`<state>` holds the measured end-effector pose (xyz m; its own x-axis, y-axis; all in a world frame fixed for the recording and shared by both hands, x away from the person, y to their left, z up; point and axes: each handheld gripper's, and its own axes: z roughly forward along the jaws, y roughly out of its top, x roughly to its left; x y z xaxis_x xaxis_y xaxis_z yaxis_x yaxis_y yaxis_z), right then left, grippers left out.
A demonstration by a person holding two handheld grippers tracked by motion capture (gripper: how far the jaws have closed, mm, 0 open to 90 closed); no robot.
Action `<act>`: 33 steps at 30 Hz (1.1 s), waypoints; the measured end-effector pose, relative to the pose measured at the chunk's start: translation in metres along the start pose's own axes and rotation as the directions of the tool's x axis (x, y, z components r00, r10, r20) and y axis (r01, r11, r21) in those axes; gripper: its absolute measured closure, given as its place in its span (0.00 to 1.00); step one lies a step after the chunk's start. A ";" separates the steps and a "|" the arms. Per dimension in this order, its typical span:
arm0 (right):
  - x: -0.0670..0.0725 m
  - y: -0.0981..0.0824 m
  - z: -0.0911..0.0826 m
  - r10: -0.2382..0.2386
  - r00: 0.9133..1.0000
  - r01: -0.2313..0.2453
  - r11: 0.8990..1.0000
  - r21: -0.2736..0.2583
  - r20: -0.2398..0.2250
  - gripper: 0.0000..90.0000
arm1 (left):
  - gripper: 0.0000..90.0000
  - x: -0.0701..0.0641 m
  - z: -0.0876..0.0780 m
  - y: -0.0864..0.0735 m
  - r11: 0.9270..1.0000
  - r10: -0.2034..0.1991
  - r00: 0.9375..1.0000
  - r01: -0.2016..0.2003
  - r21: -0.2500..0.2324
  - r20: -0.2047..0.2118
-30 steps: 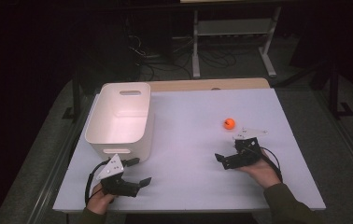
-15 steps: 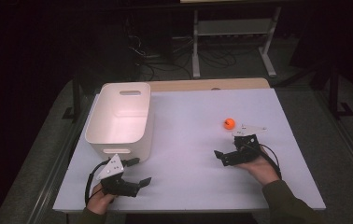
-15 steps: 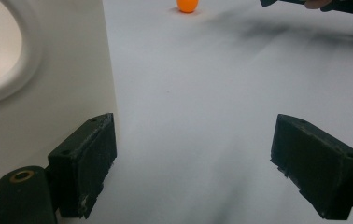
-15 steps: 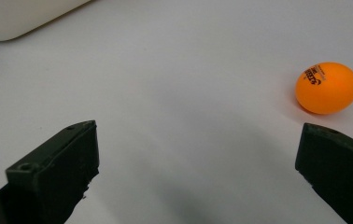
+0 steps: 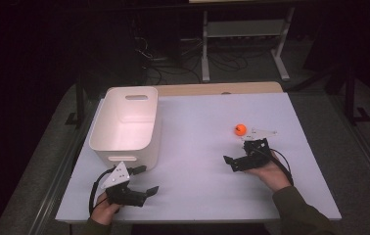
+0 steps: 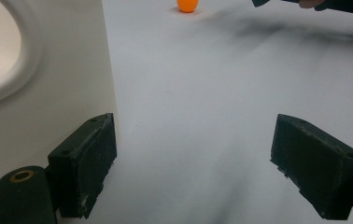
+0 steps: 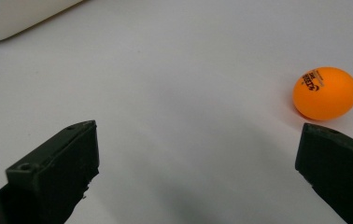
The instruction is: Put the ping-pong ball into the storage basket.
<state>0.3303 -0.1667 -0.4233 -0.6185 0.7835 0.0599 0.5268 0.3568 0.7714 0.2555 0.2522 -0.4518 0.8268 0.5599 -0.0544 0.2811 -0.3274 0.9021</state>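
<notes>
The orange ball (image 5: pixel 240 129) lies on the table (image 5: pixel 197 147), just beside the right gripper (image 5: pixel 238 155). Its jaws are wide, probably to take the ball. The left gripper (image 5: pixel 144 180), also wide and empty, waits near the bin (image 5: pixel 124 147).

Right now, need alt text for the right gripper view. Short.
An orange ball with small dark printed lettering rests on the white table, just beyond the tip of the jaw at the frame's right. The right gripper is open, its two black jaws wide apart with nothing between them. A white bin edges into the upper left corner.
</notes>
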 end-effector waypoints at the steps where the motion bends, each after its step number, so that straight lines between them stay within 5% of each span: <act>1: 0.000 0.001 0.000 0.000 1.000 0.000 1.000 0.002 0.002 0.00 | 0.16 0.000 0.000 0.000 1.000 0.000 1.000 0.000 0.001 0.000; 33: -0.006 0.019 0.011 -0.015 1.000 0.015 1.000 0.001 0.011 0.00 | 0.16 0.000 0.000 0.000 1.000 0.001 1.000 -0.001 0.000 0.000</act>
<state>0.3506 -0.1586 -0.4162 -0.6197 0.7837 0.0414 0.5182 0.3690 0.7716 0.2555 0.2523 -0.4518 0.8270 0.5597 -0.0539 0.2808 -0.3281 0.9019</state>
